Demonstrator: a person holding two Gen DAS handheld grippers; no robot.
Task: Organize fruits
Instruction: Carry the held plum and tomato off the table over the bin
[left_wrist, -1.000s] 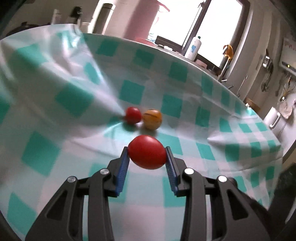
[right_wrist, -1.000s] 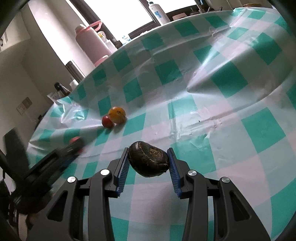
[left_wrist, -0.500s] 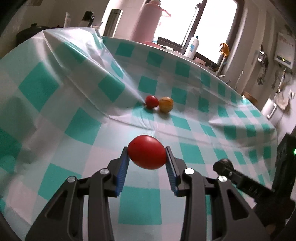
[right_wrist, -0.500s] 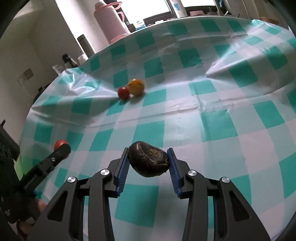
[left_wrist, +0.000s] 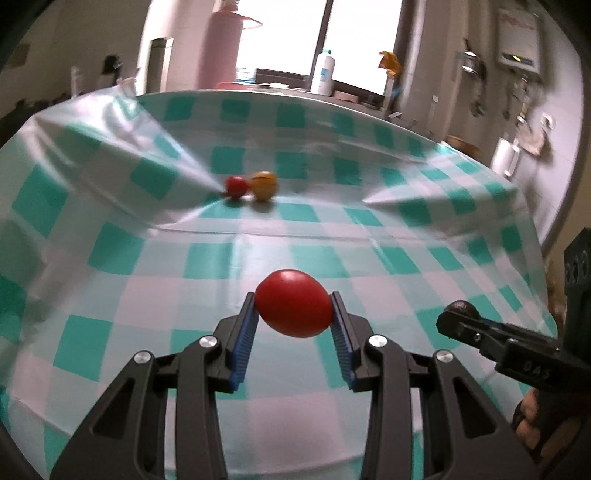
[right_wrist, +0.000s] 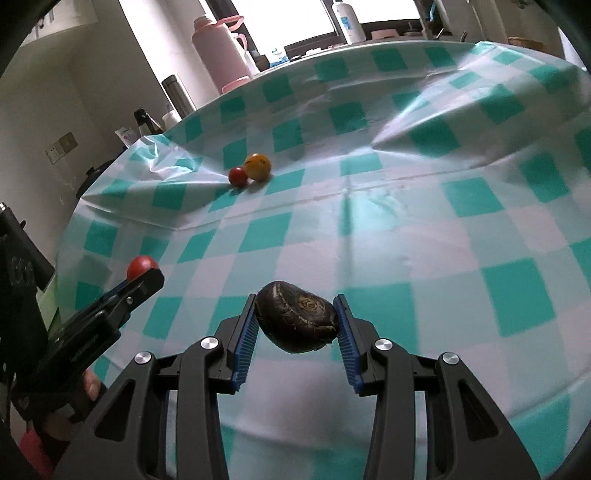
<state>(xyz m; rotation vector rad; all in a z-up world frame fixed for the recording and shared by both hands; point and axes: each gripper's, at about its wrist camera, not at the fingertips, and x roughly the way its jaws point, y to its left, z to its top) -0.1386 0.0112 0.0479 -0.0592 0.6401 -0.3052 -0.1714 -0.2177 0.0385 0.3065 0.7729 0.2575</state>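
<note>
As both hands are pulling back toward the near edge of the tabletop (left_wrist: 110, 295), the small red fruit (left_wrist: 236, 185) & orange fruit (left_wrist: 263, 184), touching each other, are shrinking into the distance vs 1 s ago. Left gripper (left_wrist: 294, 317) is clamping a red tomato (left_wrist: 294, 308); right gripper (right_wrist: 297, 325) is gripping a dark wrinkled fruit (right_wrist: 297, 316). Both lifted clear, prob. being carried off for sorting.

I see table (right_wrist: 424, 229) under wrinkled teal-and-white checked cloth (left_wrist: 258, 254), creased ridges toward far edge. Directly on it: small red fruit (right_wrist: 237, 176) touching orange-yellow fruit (right_wrist: 257, 167), together toward far left part. Pink jug, bottles beyond far edge, placement unclear.
</note>
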